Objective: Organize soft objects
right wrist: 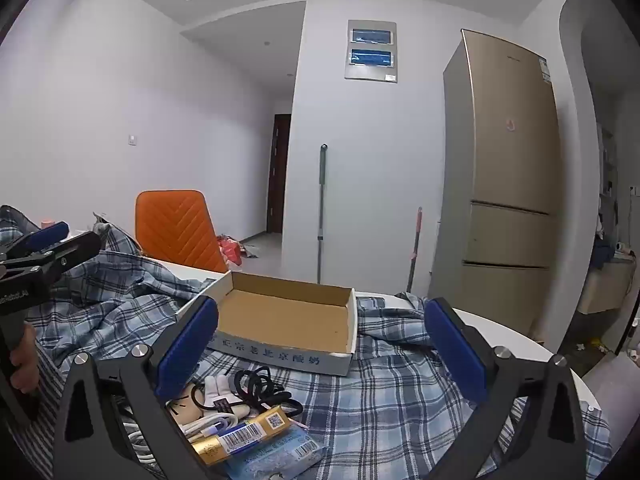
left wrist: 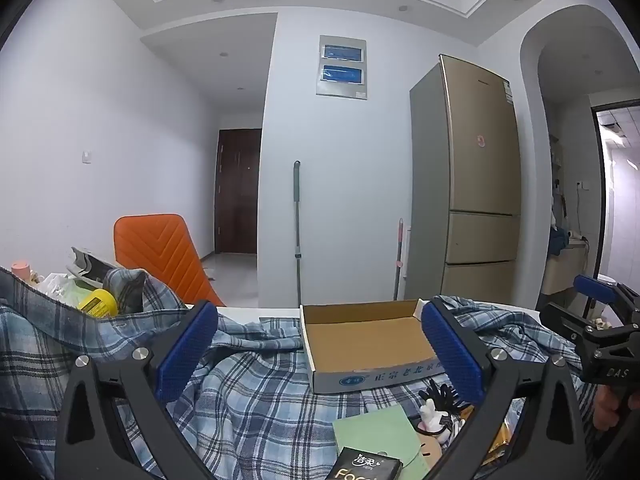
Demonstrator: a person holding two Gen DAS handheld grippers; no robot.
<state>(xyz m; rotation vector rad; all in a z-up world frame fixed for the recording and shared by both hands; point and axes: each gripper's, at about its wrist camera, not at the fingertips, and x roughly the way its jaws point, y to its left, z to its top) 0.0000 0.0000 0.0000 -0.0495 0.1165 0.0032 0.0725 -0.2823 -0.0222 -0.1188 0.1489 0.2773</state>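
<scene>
Left gripper point(left wrist: 318, 354) and right gripper point(right wrist: 322, 350): jaws wide open, empty. Cardboard box point(right wrist: 280, 320) on plaid shirt point(right wrist: 400, 392) carries Chinese lettering; black pack point(left wrist: 366, 466) reads "Fac…".

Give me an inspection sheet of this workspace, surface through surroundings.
Surface: white table, mostly covered by cloth.
Job's things: blue plaid shirt spread out, rumpled; open cardboard box resting on it, empty.
Clutter: tissue pack, green paper, barcoded packets, yellow container.
Grippers: left gripper open, empty; right gripper open, empty.
Cables: black cable coiled, white cable beside it.
Surroundings: orange chair, fridge, mop handle.
</scene>
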